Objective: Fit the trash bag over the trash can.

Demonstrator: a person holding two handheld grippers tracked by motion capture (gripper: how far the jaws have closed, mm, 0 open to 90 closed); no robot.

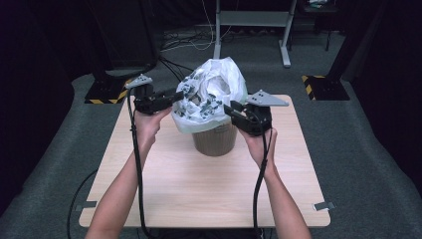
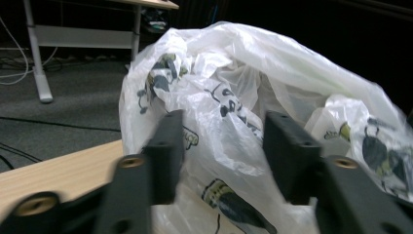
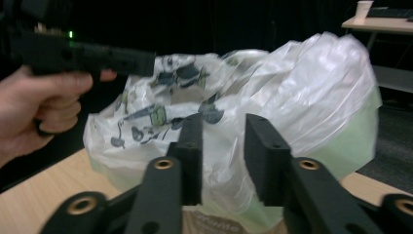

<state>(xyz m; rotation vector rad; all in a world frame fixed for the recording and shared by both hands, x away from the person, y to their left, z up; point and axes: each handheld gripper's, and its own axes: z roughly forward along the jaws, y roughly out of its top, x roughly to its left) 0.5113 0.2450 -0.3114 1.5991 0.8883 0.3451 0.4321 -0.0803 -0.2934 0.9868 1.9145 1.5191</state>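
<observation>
High view, bin: one brown bin stood on the table, one white printed bag draped over its rim.
High view, grippers: two; left gripper and right gripper reached the bag from opposite sides.
Left gripper view: jaws apart, bag plastic between them, no visible pinch.
Right gripper view: jaws apart before the bag; one hand left of the bag.

1. We see a white plastic bag with dark printed figures, crumpled and billowing upward, mouth draped over the bin's rim.
2. Brown bin stands upright, mid-table, toward the far edge.
</observation>
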